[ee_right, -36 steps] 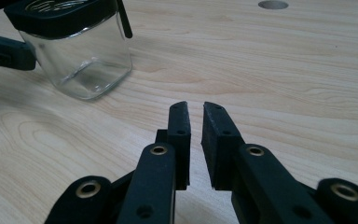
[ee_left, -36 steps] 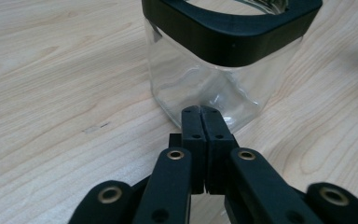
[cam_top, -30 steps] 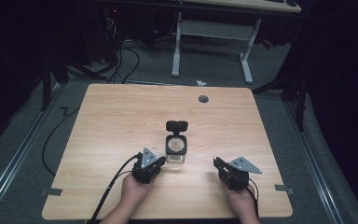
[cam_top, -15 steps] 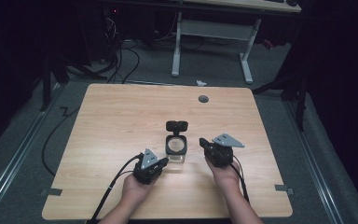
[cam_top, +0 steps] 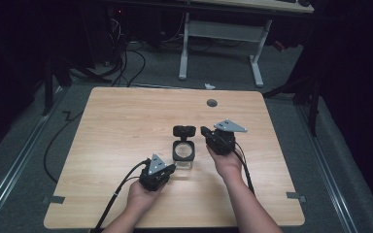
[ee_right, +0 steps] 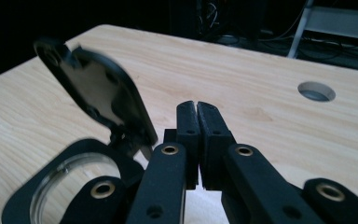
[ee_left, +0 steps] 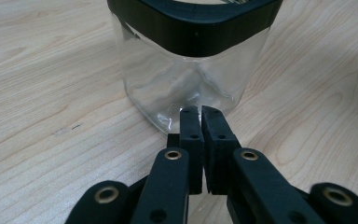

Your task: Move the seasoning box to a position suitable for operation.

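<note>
Just ahead of left gripper (ee_left: 200, 112) fingertips, clear jar (ee_left: 191, 70) with black collar is seen upright on wooden table (cam_top: 126, 121), nearly touched. Hinged lid (ee_right: 98, 93) flipped open, tilted up beside right gripper (ee_right: 196, 106). Both pairs of jaws pressed together, nothing held.

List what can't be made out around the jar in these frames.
- Jar top and open lid: cut off by the top edge of the left gripper view.
- Jar body: out of frame in the right gripper view; just the collar and lid show, the lid motion-blurred.
- Contact between left gripper and the glass: depth unclear.
- Jar contents: too small in the high view, glare on the glass.
- Right gripper tips: too small in the high view.
</note>
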A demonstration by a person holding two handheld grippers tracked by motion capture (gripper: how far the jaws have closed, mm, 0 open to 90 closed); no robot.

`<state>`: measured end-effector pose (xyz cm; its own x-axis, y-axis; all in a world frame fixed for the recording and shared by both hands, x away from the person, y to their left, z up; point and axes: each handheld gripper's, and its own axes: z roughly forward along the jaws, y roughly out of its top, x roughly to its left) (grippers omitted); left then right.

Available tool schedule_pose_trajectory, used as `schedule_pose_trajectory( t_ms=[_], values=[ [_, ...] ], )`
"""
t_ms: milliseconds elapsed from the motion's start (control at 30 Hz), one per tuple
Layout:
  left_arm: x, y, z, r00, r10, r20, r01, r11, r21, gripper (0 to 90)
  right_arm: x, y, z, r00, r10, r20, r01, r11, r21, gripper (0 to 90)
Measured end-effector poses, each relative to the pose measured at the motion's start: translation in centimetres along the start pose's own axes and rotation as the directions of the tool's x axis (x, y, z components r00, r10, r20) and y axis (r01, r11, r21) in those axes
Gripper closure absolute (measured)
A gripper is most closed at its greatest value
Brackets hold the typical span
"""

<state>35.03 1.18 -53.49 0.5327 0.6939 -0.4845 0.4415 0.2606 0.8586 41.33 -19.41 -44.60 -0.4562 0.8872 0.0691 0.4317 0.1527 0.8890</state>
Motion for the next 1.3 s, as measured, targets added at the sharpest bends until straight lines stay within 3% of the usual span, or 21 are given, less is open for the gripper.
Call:
schedule_pose_trajectory(
  t_ms=[400, 600, 1100, 1300],
  values=[
    [0.0, 0.0, 0.0, 1.0, 0.001, 0.004, -0.001, 1.0, 0.002, 87.9, 1.2, 3.8, 0.6, 0.9989, -0.042, -0.02, 0.041, 0.998, -0.055, 88.2],
    [0.0, 0.0, 0.0, 1.0, 0.003, 0.006, -0.003, 1.0, 0.003, 88.0, 2.1, 4.5, 0.9, 0.9979, -0.054, -0.036, 0.052, 0.997, -0.061, 88.0],
    [0.0, -0.1, -0.1, 0.9999, 0.012, 0.006, -0.012, 0.9999, 0.004, 88.1, 3.0, 3.4, 0.7, 0.996, -0.075, -0.048, 0.073, 0.997, -0.039, 87.9],
    [-0.1, -0.1, -0.1, 0.9999, 0.013, 0.009, -0.013, 0.9999, 0.001, 88.5, 3.6, 1.2, 0.0, 0.9943, -0.083, -0.066, 0.082, 0.996, -0.022, 87.3]
  ],
)
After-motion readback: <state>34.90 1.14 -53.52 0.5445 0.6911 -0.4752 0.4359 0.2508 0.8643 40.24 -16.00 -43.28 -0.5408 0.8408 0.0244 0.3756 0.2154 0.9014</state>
